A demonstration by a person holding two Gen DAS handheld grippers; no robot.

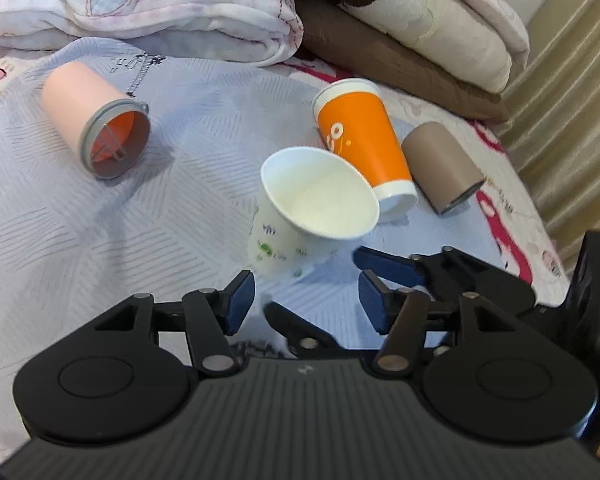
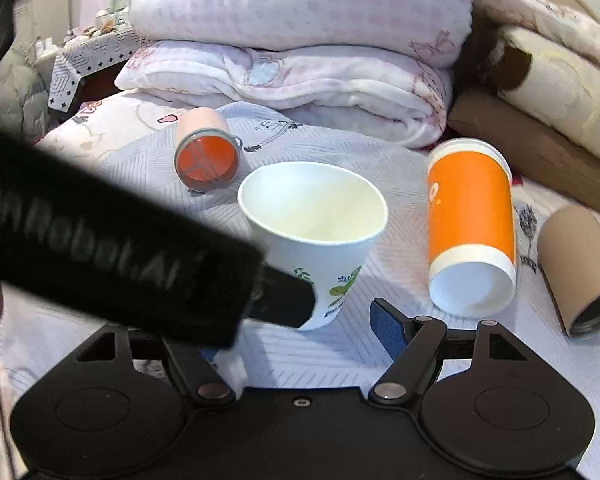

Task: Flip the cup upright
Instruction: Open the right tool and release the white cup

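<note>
A white paper cup with green leaf print [image 1: 296, 216] [image 2: 316, 236] stands upright on the grey-blue bedspread, mouth up. An orange paper cup [image 1: 364, 144] [image 2: 472, 232] lies on its side to its right. A pink cup with a grey rim [image 1: 92, 120] [image 2: 206, 152] and a brown cup [image 1: 440, 166] [image 2: 576, 268] also lie on their sides. My left gripper [image 1: 306, 300] is open, just in front of the white cup, not touching it. My right gripper [image 2: 300, 332] is open near the white cup's base; its left finger is hidden behind the left gripper's body [image 2: 100, 248].
Folded pink and white quilts [image 2: 300, 40] are stacked at the back. Brown and cream blankets [image 1: 420, 40] lie at the back right. A curtain [image 1: 572, 100] hangs at the right. A cluttered side table [image 2: 92, 52] stands at the far left.
</note>
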